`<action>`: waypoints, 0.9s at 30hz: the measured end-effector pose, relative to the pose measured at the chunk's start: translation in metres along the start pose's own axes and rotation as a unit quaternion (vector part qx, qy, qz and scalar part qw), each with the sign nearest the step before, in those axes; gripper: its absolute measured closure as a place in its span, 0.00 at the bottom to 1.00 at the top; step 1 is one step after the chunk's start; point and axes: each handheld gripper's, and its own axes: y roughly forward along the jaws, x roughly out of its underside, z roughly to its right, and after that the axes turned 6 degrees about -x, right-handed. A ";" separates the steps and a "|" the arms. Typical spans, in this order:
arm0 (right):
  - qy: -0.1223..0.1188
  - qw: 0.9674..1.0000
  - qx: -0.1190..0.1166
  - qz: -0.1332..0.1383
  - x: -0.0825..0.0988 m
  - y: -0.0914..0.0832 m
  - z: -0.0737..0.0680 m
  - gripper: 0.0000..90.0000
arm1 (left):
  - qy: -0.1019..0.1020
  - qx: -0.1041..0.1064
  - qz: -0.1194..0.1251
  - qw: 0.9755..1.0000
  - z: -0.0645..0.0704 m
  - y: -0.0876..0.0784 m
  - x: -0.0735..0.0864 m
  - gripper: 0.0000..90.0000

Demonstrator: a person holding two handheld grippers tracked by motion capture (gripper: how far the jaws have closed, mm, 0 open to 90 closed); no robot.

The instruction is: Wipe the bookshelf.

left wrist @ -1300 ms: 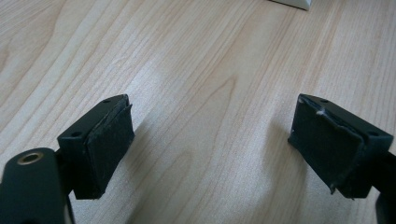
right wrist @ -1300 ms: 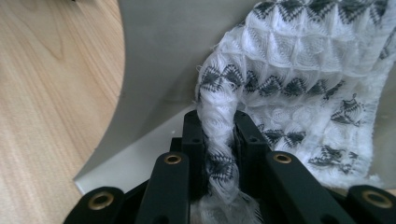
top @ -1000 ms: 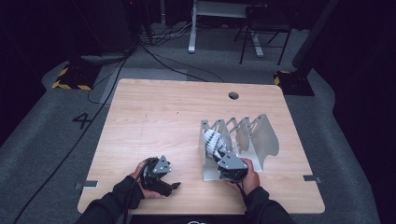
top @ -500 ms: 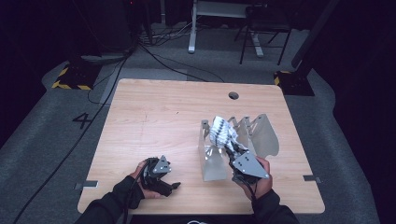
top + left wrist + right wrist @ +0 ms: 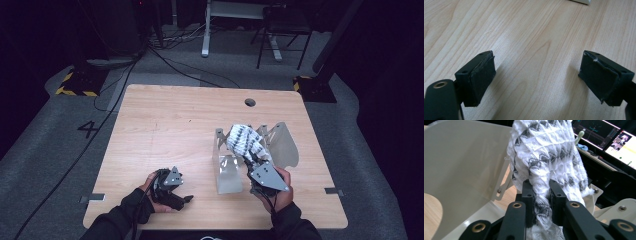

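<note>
While the left claw (image 5: 186,199) gapes empty, the right claw (image 5: 541,192) pinches cloth (image 5: 546,152) above the rack (image 5: 280,142).

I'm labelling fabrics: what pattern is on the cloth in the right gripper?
The cloth is white knit with dark grey diamond-like motifs, clearest in the right gripper view.

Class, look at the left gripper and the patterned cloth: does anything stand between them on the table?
Nothing visible does. Bare table lies between the open left gripper and the cloth, which the right gripper holds pinched above the rack.
</note>
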 end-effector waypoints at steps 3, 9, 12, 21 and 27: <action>0.000 1.000 -0.003 -0.003 0.002 0.000 -0.001 0.86 | 0.000 0.000 0.000 1.000 0.000 0.000 0.000 0.15; -0.009 1.000 -0.016 0.003 -0.006 -0.009 -0.006 0.86 | 0.001 0.000 0.000 1.000 0.000 0.000 0.000 0.15; -0.032 0.999 -0.040 -0.008 -0.007 -0.007 -0.021 0.86 | 0.002 0.000 0.000 1.000 0.000 0.000 0.000 0.15; -0.010 0.990 -0.099 -0.099 0.021 0.024 -0.030 0.86 | 0.000 0.000 0.000 1.000 0.000 0.000 0.000 0.15; 0.013 0.982 -0.111 -0.150 0.045 0.046 -0.034 0.87 | 0.000 0.001 0.000 1.000 0.000 0.000 0.000 0.15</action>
